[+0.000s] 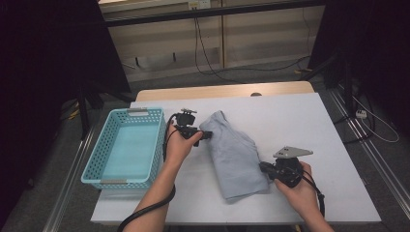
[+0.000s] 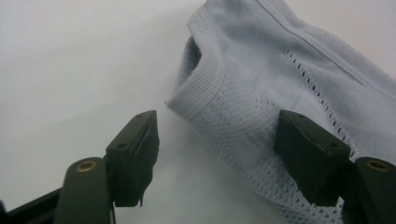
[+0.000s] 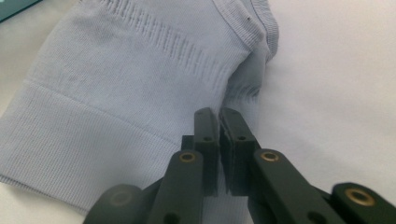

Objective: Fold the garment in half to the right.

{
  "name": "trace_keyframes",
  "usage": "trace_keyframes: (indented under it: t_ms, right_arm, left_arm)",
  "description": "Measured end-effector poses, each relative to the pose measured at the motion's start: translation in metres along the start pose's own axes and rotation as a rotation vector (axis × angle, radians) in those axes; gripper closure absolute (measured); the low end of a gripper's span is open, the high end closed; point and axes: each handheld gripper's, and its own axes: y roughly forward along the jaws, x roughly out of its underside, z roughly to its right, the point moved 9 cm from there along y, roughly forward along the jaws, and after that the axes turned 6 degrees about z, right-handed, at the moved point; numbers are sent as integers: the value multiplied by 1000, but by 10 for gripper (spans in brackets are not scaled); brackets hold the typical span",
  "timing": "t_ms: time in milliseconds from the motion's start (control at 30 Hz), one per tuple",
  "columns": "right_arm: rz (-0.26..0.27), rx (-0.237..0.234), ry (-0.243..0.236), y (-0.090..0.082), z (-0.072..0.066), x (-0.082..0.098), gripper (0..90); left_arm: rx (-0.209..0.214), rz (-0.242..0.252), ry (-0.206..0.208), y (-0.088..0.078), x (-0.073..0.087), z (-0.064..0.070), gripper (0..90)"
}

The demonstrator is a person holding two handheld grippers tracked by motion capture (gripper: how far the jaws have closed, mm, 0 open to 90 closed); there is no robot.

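- The pale blue knitted garment lay folded on the white table, between the two hands and just right of the blue basket.
- The right gripper met the garment's near right edge. In the right gripper view its jaws were pressed together with fabric bunched at their tips, so it looked to be pinching a fold, though the cloth between the pads was hard to make out.
- The left gripper was at the far left corner, jaws spread. In the left gripper view one pad stood on bare table and the other lay over the mesh-knit, with the ribbed cuff between and ahead of them; nothing was gripped.
- To do this step well, the left jaws would need to slide further on so the ribbed edge sat fully between the pads before closing, taking all the layers of the fold and not just the top one.
- The right pinch should hold steady meanwhile, so the fold did not drag or open.
- The high view gave the layout: both hands, the garment's slant, the basket beside it.
- The left gripper view showed the cuff's opening and the open-mesh panel, too small to read from above.
- The right gripper view showed the ribbed hem band and the crease at the jaws.
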Motion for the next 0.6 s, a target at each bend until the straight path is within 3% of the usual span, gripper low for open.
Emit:
trace_keyframes:
  t_ms: [367,600]
  right_arm:
    - [19,-36,-23,-5,-6,-8,900]
    - [28,-27,-23,-4,-6,-11,900]
  left_arm:
    - [3,-4,-9,0,0,0,354]
    - [-3,-1,-7,-2,2,-3,333]
